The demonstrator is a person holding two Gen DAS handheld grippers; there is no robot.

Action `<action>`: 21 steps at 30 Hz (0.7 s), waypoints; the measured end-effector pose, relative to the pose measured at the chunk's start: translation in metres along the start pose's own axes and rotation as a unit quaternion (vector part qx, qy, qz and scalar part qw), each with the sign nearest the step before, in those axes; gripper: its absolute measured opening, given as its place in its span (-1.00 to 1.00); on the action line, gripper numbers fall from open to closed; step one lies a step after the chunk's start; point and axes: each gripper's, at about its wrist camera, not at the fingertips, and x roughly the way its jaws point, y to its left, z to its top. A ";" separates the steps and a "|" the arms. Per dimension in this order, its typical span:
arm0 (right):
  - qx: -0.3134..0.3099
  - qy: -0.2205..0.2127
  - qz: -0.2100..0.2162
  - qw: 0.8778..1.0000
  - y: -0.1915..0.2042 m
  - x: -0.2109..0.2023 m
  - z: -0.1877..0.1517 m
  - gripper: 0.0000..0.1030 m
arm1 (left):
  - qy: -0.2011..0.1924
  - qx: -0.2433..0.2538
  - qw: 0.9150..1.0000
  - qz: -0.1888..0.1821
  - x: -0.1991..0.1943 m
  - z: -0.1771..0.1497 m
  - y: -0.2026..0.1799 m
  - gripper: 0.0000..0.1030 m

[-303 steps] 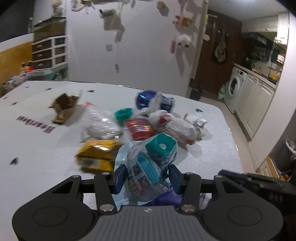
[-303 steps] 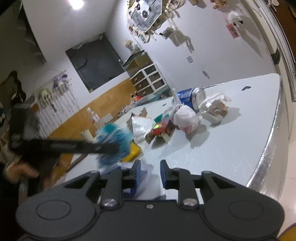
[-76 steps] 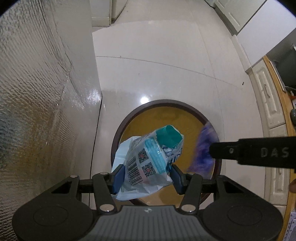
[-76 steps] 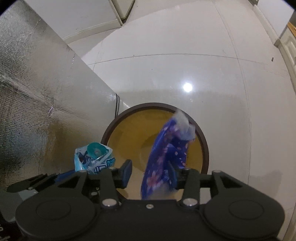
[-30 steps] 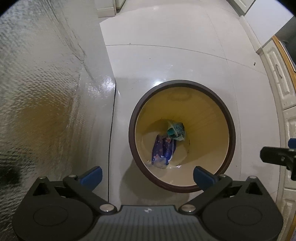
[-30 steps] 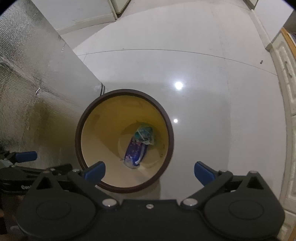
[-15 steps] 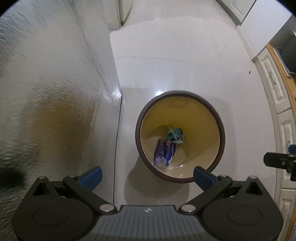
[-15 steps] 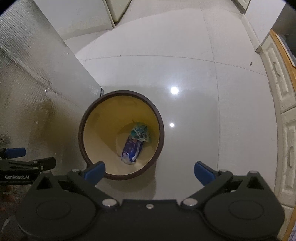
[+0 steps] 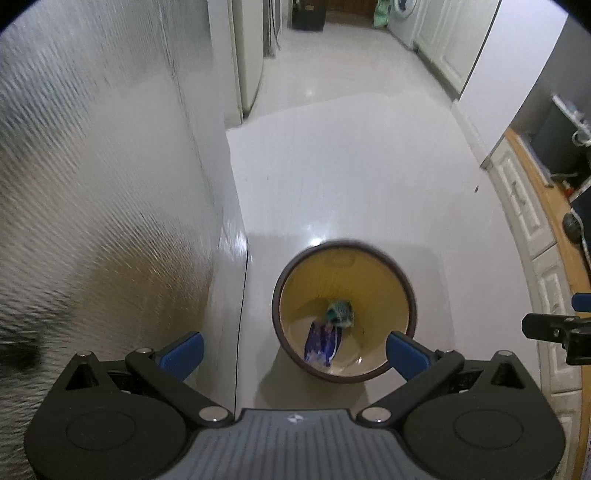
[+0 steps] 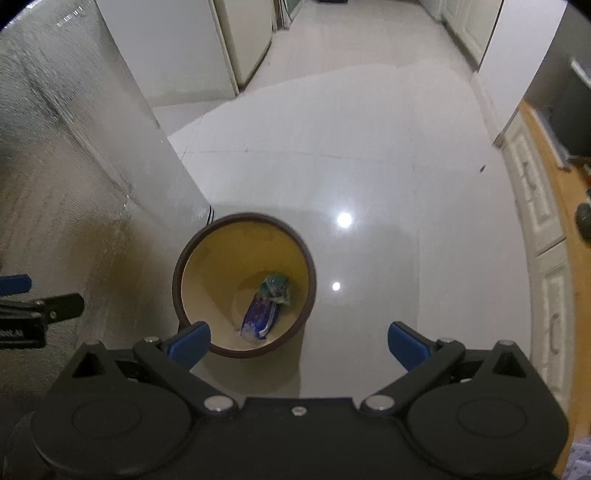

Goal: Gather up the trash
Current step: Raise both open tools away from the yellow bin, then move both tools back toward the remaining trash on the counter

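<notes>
A round bin (image 9: 402, 280) (image 10: 188, 258) with a dark brown rim and yellow inside stands on the glossy floor. At its bottom lie a blue-purple wrapper (image 9: 321, 342) (image 10: 260, 314) and a teal-topped plastic packet (image 9: 339, 311) (image 10: 275, 287). My left gripper (image 9: 293, 350) hangs high above the bin, open, nothing between its blue fingertips. My right gripper (image 10: 297, 341) is also open and empty, above the bin's near rim. Each gripper's tip shows at the edge of the other's view.
A silver foil-covered table side (image 9: 92, 184) (image 10: 55, 166) rises on the left, close to the bin. White cabinets (image 9: 524, 206) (image 10: 535, 206) with a wooden top line the right. A hallway with a washing machine (image 9: 402, 14) lies ahead.
Both grippers have risen and tilted up since a second ago, so the bin looks smaller and lower in view. The two pieces of trash dropped 2.5 s ago lie still in the bin.
</notes>
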 end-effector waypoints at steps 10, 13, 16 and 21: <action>0.000 -0.109 0.007 0.994 0.002 -0.085 -0.001 1.00 | -0.117 0.018 0.993 -0.003 -0.097 0.002 -0.018 1.00; -0.009 -0.150 0.008 0.989 0.009 -0.114 -0.001 1.00 | -0.162 0.016 0.987 0.003 -0.133 -0.002 -0.021 1.00; -0.014 -0.192 0.018 0.981 0.016 -0.142 -0.005 1.00 | -0.202 0.019 0.979 0.000 -0.168 -0.006 -0.023 1.00; -0.023 -0.246 0.035 0.968 0.032 -0.180 -0.007 1.00 | -0.258 0.020 0.966 0.011 -0.217 -0.018 -0.017 1.00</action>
